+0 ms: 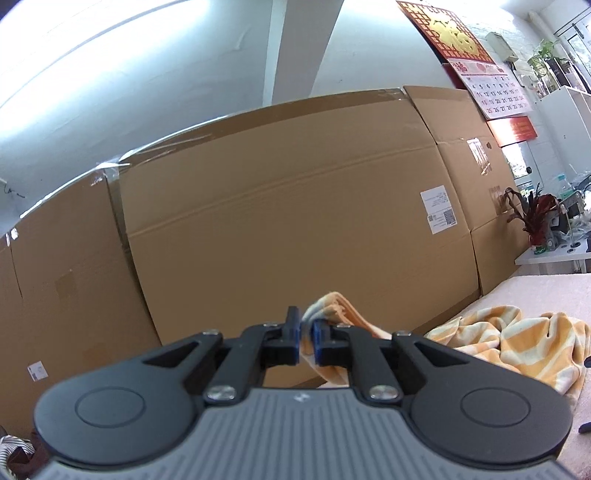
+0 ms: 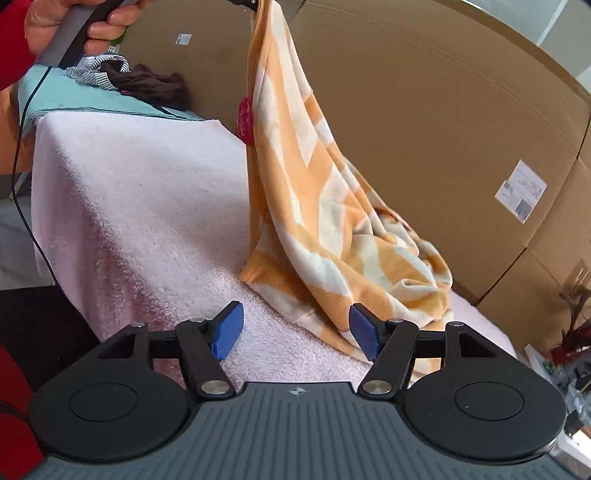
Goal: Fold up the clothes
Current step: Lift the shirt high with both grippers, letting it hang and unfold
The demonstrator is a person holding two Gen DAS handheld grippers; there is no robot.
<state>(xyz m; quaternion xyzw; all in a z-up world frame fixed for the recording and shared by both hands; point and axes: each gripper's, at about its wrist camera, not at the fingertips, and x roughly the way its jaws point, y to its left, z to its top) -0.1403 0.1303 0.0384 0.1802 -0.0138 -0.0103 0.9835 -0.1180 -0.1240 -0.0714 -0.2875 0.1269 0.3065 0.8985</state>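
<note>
The left claw (image 1: 306,341) is pinched onto a corner of the orange-and-cream striped garment (image 2: 314,192), holding it raised so the cloth hangs in a drape. Its lower part lies bunched on the pink-towelled bench (image 2: 140,206), close to the cardboard boxes (image 2: 443,129). The right claw (image 2: 295,332) stands spread, nothing between its blue pads, just short of the garment's lower edge. A hand (image 2: 74,26) grips the left tool's handle. Other clothes (image 2: 125,77) lie at the bench's far end.

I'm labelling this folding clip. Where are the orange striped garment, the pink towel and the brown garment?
orange striped garment (image 2: 314,173): right wrist view, hanging middle.
pink towel (image 2: 140,206): right wrist view, bare top surface.
brown garment (image 2: 155,86): right wrist view, crumpled centre.
</note>
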